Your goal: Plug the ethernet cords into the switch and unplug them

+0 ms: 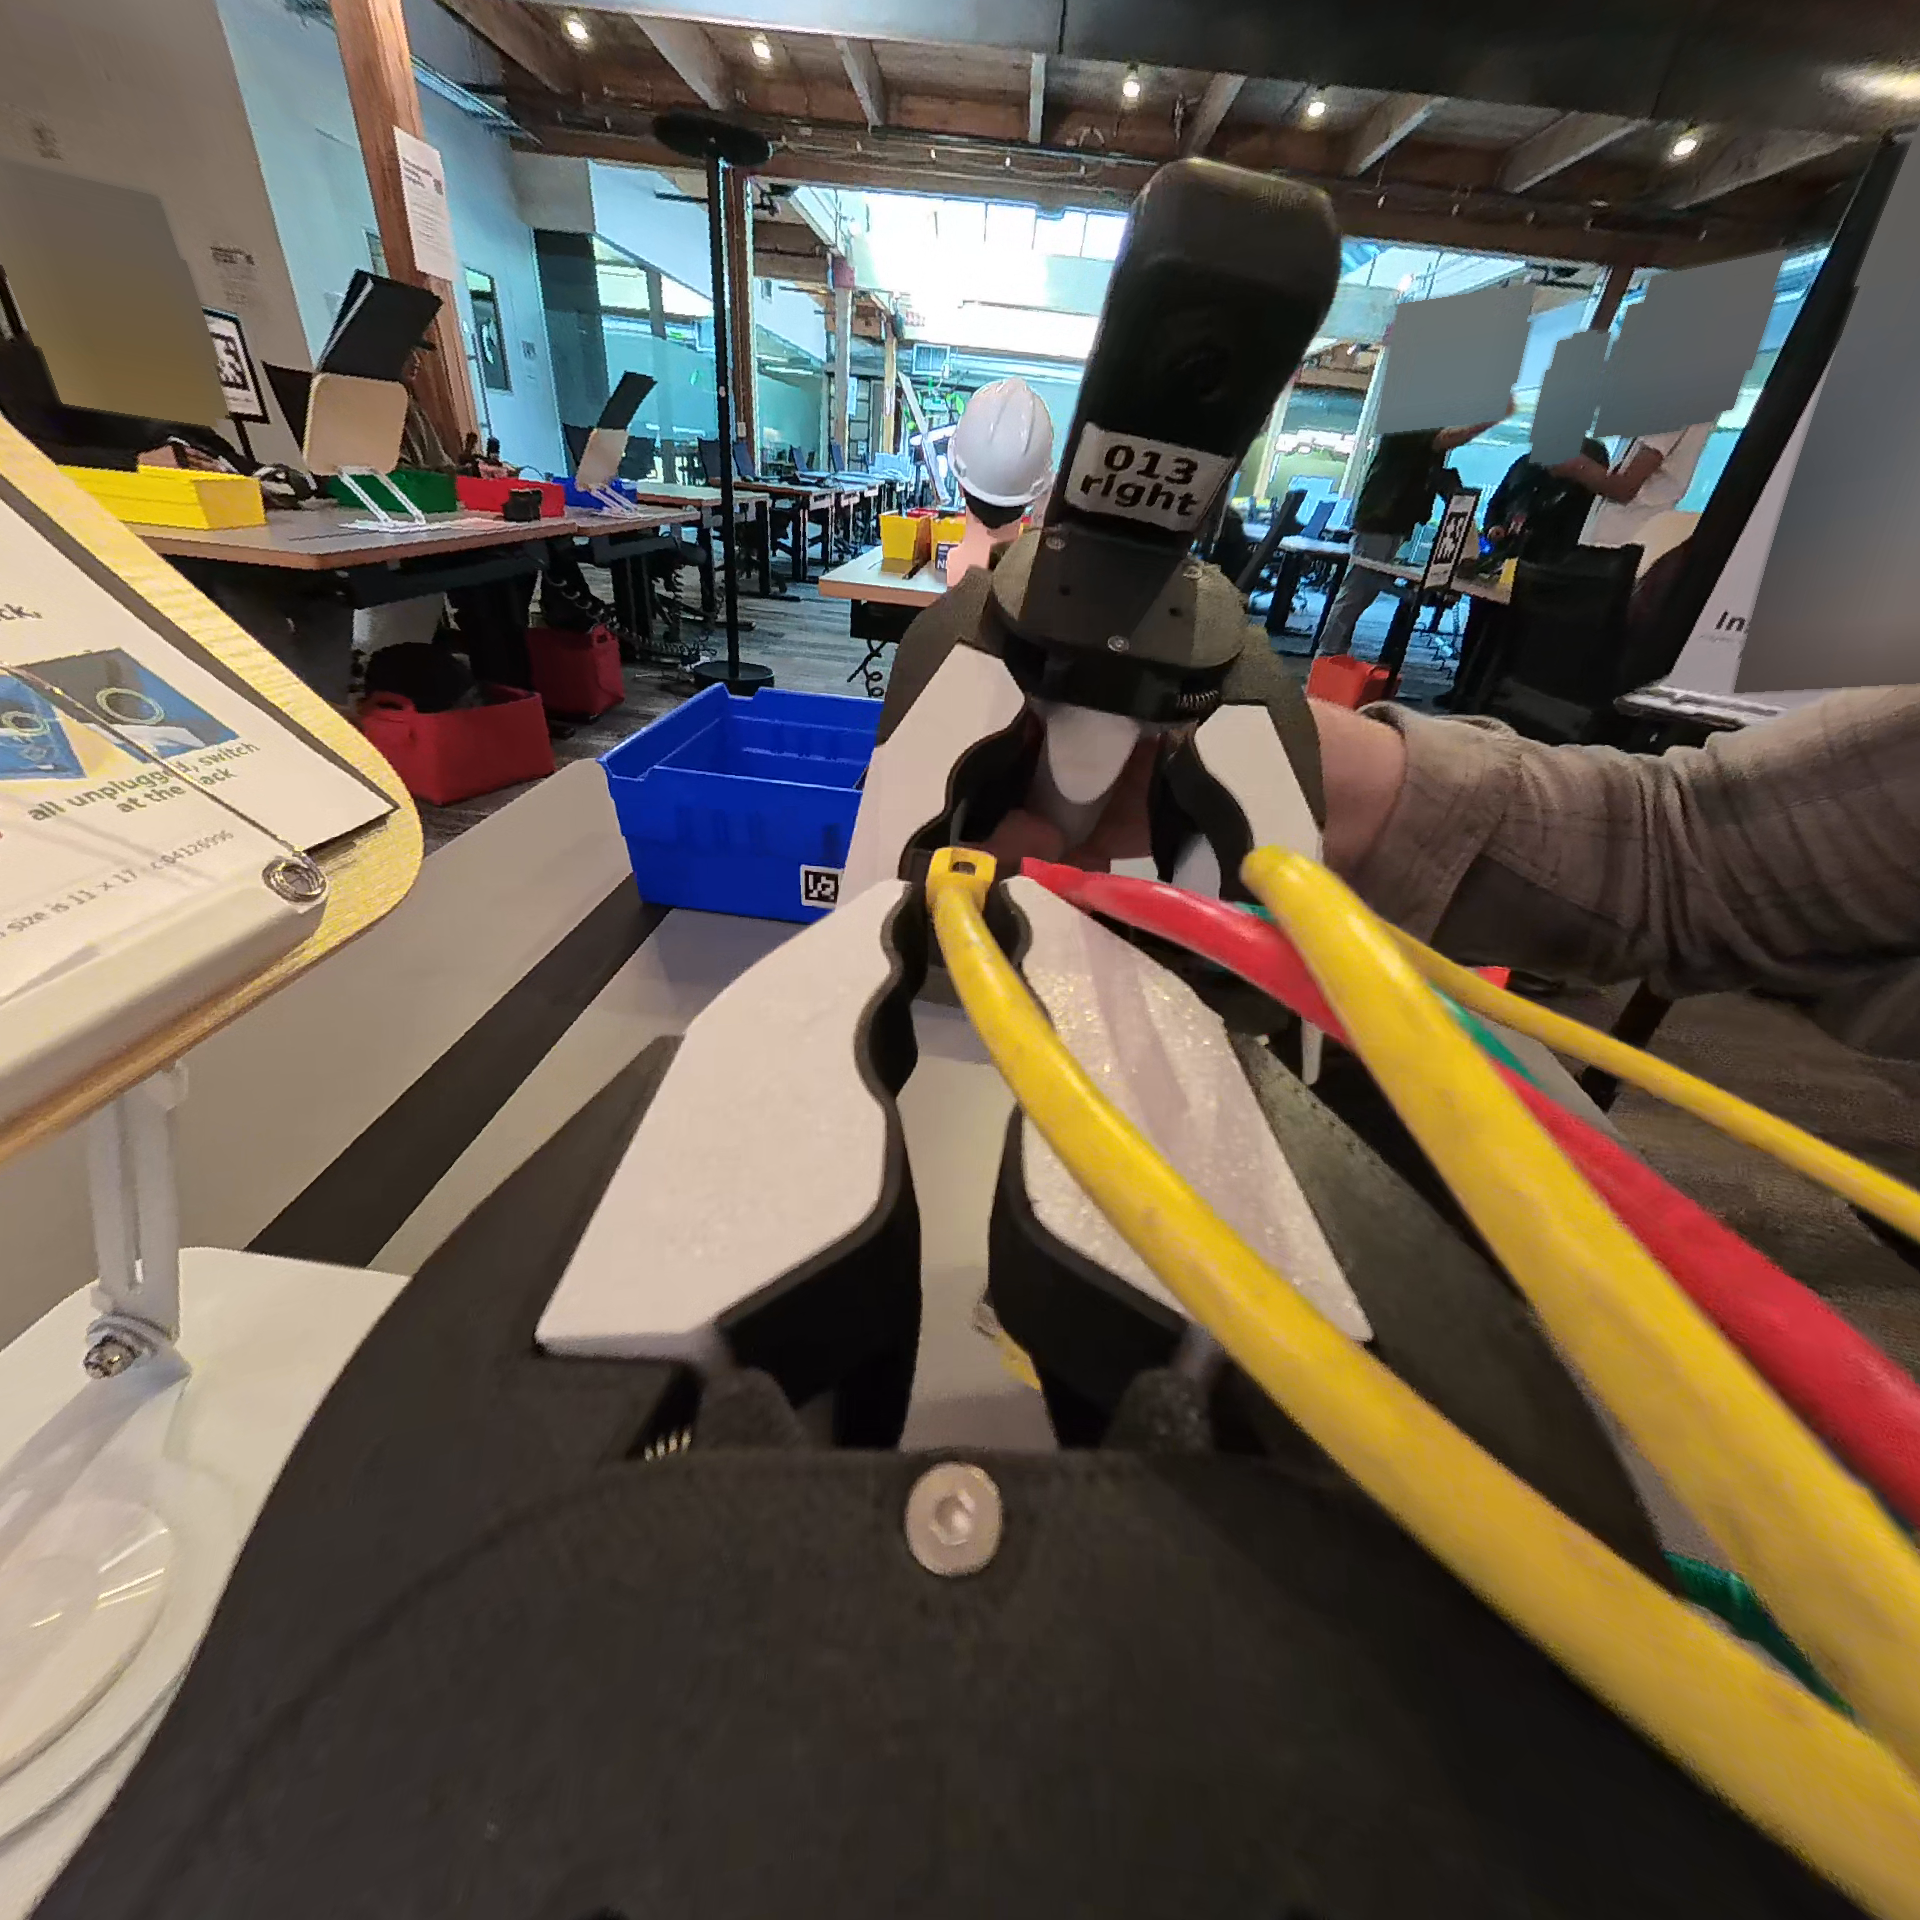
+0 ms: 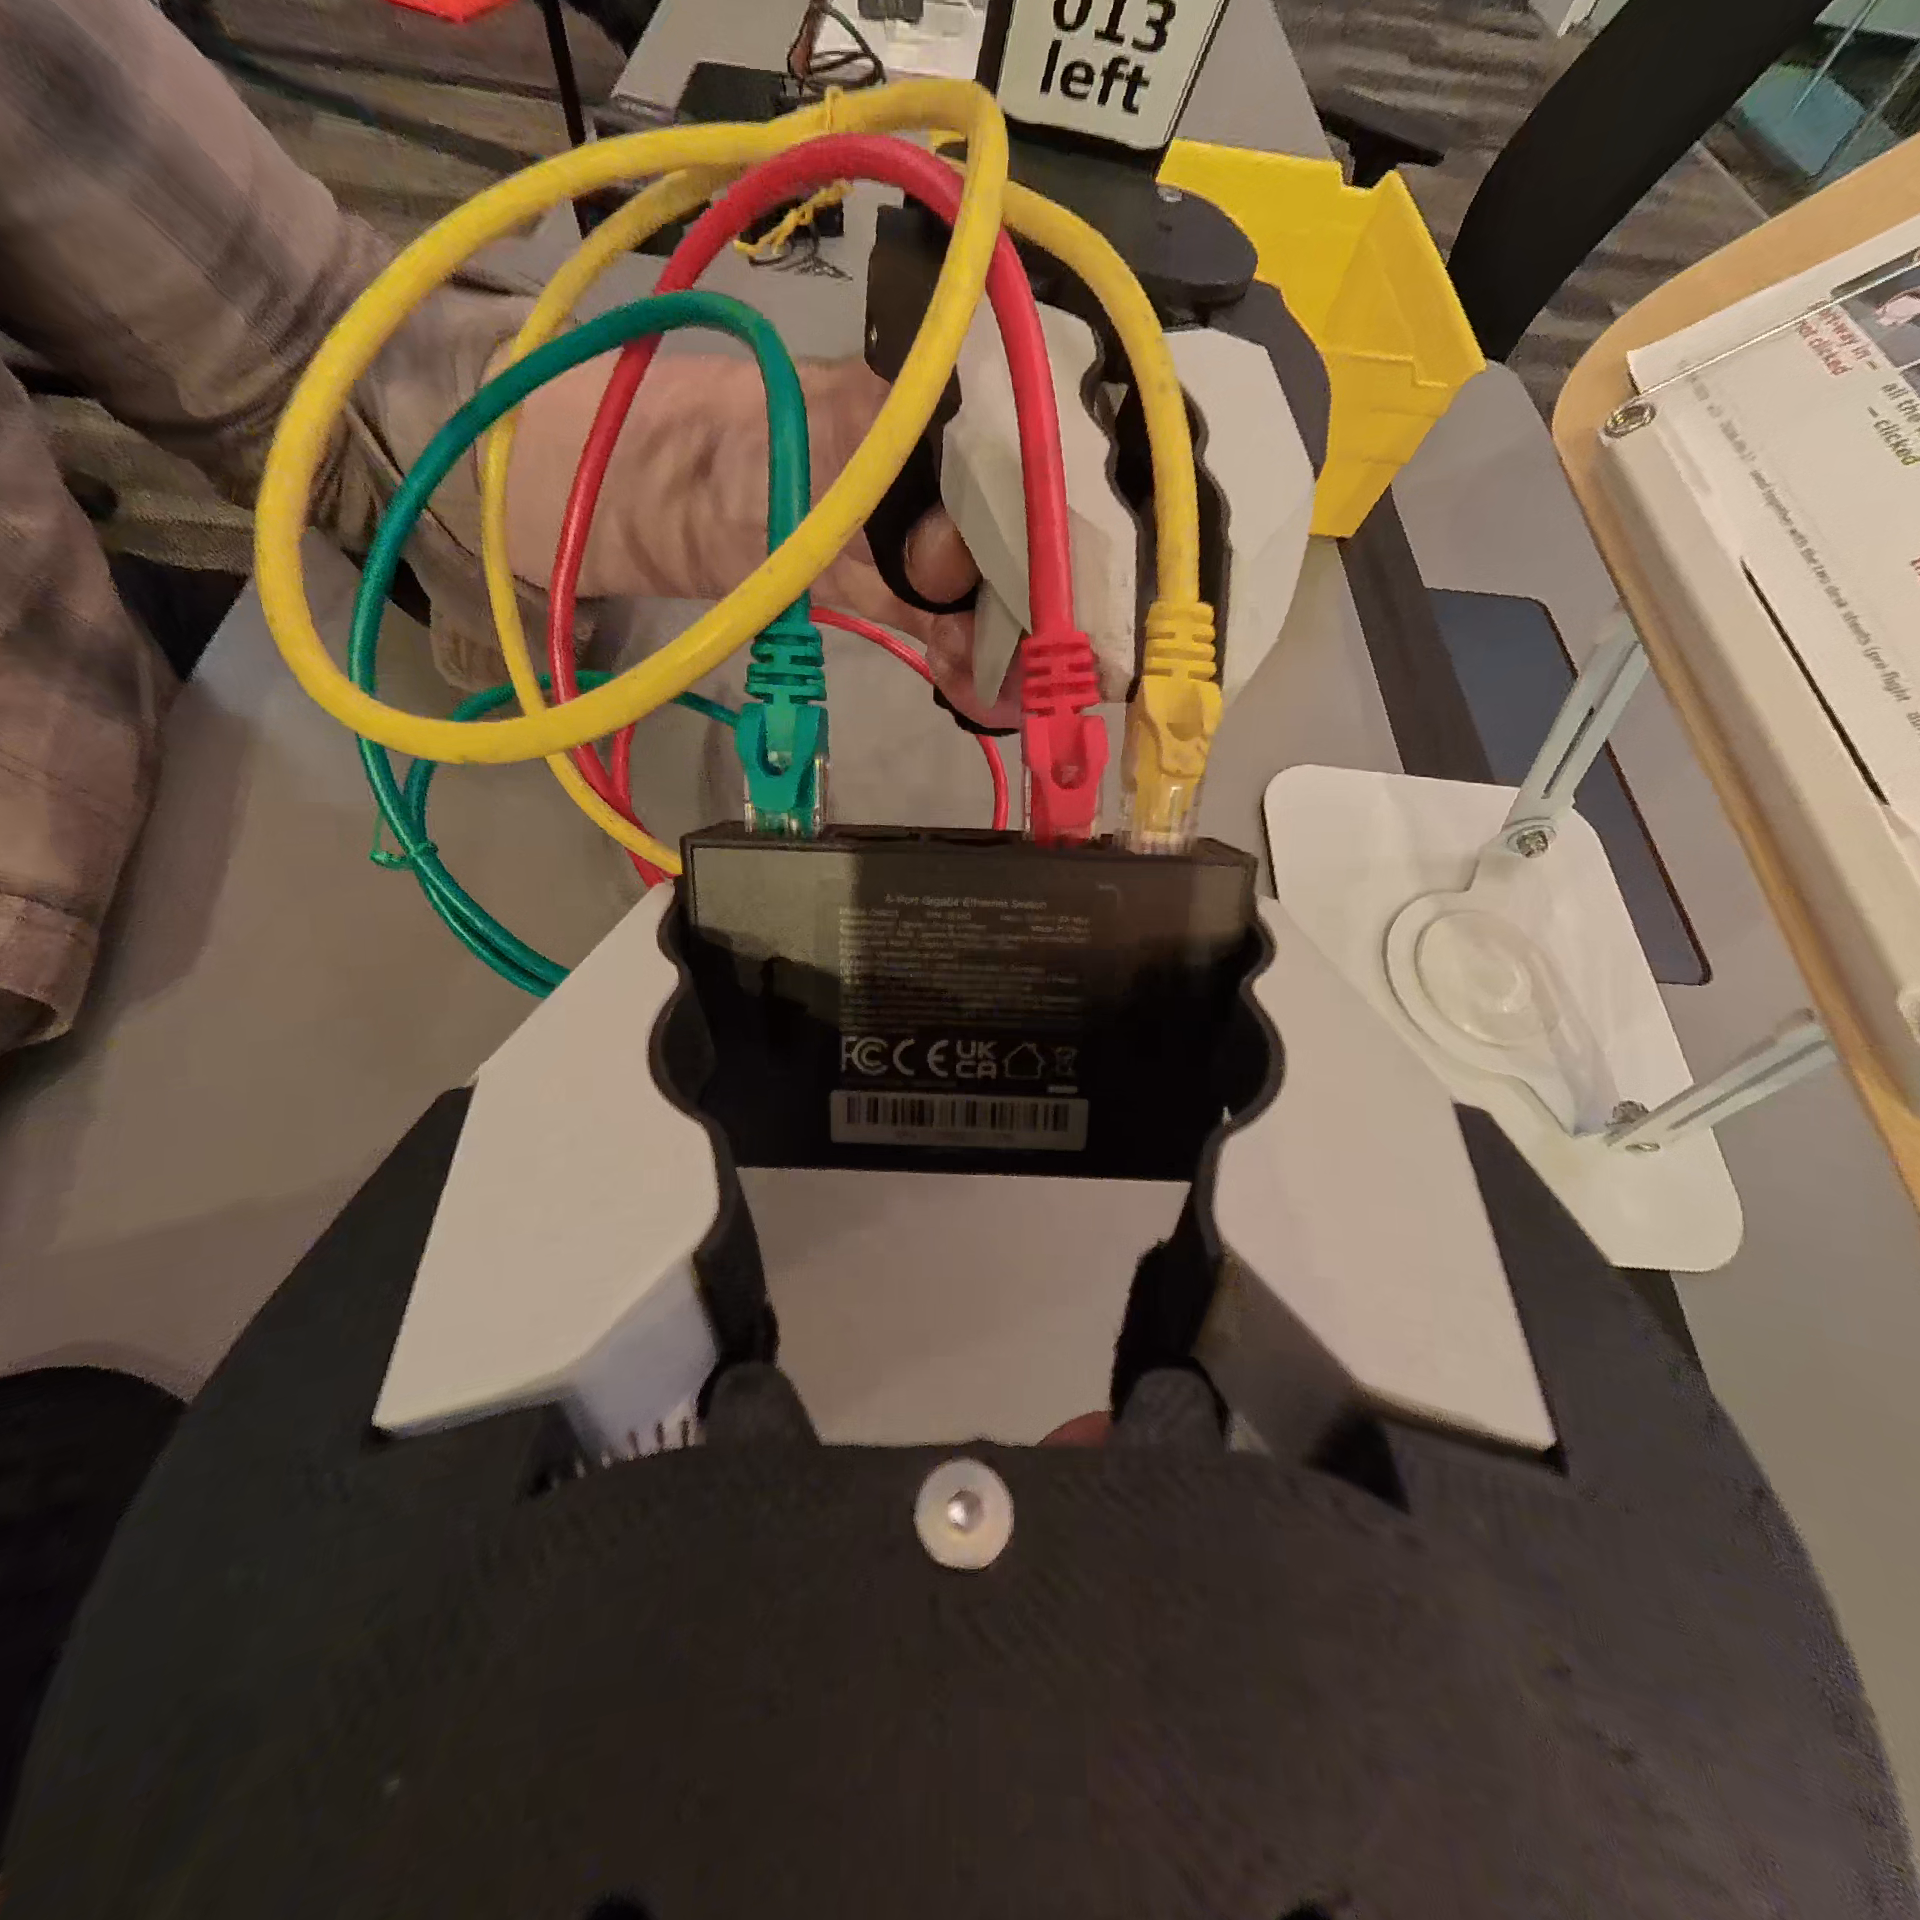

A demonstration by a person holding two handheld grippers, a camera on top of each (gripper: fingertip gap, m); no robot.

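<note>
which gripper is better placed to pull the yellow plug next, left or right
Left. The right gripper is clamped on the switch, bracing it, while the left gripper sits by the yellow plug.

- A black label (image 1: 1138,480) with white printing, a number above a word, sits on the handle of the right gripper (image 1: 1081,821).
- A white label (image 2: 1096,62) with black printing, cut off at the top edge, is fixed to the left gripper (image 2: 1117,665).
- The underside of the black switch (image 2: 966,966) carries fine white print, a row of approval marks and a grey barcode sticker (image 2: 958,1120).
- An instruction sheet (image 1: 156,727) with pictures and captions lies under clear plastic on a stand.
- A blue bin (image 1: 743,800) bears a square black-and-white marker tag (image 1: 820,886).
- A paper notice (image 1: 424,197), too small to read, hangs on a wooden post.
</note>
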